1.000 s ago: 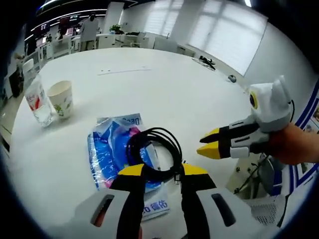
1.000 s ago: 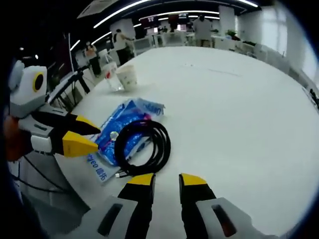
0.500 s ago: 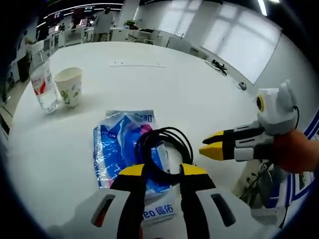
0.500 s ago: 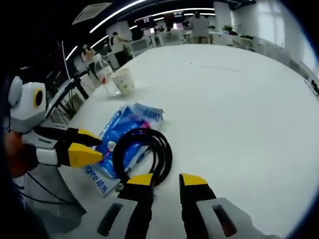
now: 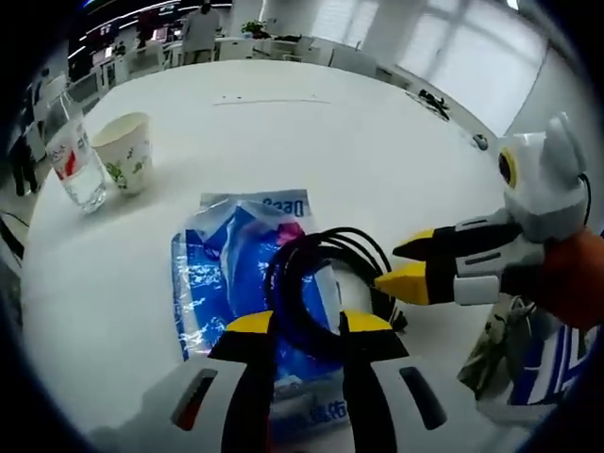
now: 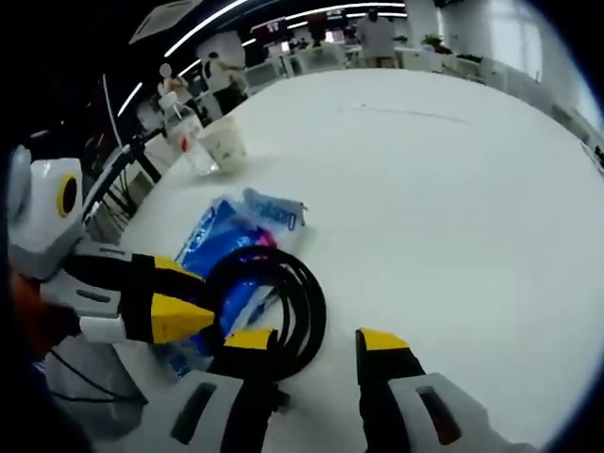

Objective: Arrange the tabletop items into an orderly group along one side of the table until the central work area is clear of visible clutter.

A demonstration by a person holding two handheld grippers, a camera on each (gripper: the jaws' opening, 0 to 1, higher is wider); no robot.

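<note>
left gripper spread over cable coil | right gripper spread — cup, bottle upright.

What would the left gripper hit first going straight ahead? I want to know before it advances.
Most likely the black cable coil, lying on the blue packet just beyond the left gripper; depth is uncertain.

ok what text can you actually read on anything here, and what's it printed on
Blue plastic packet: white lettering along its top edge, mirrored or upside down and too blurred to read.
Packet's near end, left gripper view: two white characters, too blurred to quote.
Water bottle: red label, print too small.
Paper cup: green pattern, no readable words.
</note>
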